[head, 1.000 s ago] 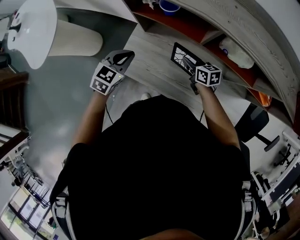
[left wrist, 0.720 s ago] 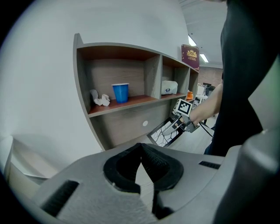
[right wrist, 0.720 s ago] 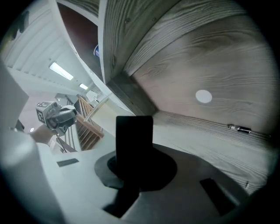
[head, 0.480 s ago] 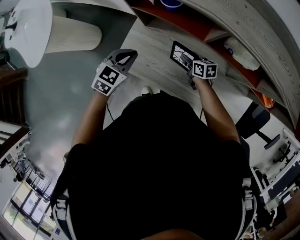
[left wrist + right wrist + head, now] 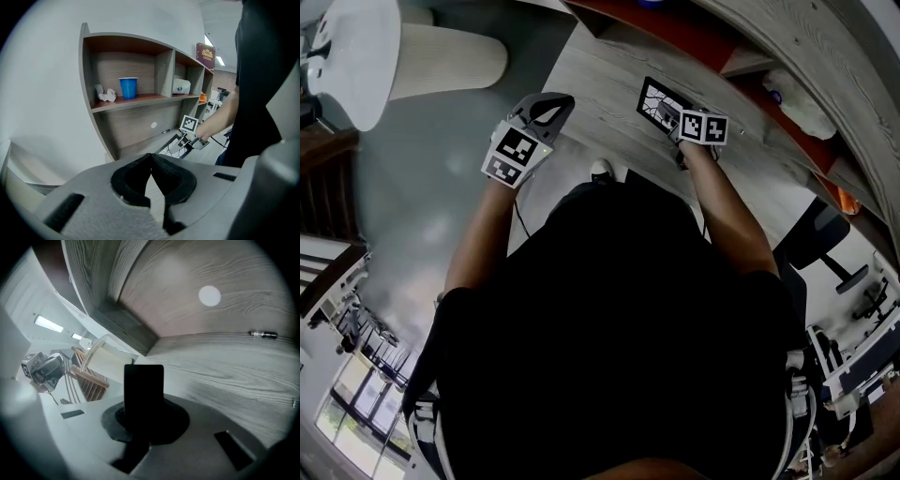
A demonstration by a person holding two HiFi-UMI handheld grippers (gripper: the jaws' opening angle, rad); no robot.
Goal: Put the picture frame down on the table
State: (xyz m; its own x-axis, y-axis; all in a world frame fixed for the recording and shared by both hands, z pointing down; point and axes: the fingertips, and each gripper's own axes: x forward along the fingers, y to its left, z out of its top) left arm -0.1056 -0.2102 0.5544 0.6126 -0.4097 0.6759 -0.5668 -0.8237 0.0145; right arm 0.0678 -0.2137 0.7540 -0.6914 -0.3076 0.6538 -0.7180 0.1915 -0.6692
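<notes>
The picture frame (image 5: 655,101) is black-edged with a light picture, and it hangs low and tilted over the grey wooden table (image 5: 600,80). My right gripper (image 5: 678,122) is shut on its near edge. In the right gripper view the frame (image 5: 143,383) stands as a dark slab clamped between the jaws, above the table (image 5: 225,362). My left gripper (image 5: 551,105) hovers left of it over the table's edge, shut, with nothing in it (image 5: 151,157). From the left gripper view I see the right gripper (image 5: 190,139) with the frame near the shelf's foot.
A wooden shelf unit (image 5: 140,101) stands at the table's back with a blue cup (image 5: 128,87), crumpled tissue (image 5: 105,94) and a white object (image 5: 181,86). A small pen-like item (image 5: 262,334) lies on the table. A white chair (image 5: 356,56) is at the left.
My right gripper has sunk toward the table with the frame and shifted a little away from me. The left gripper has barely moved.
</notes>
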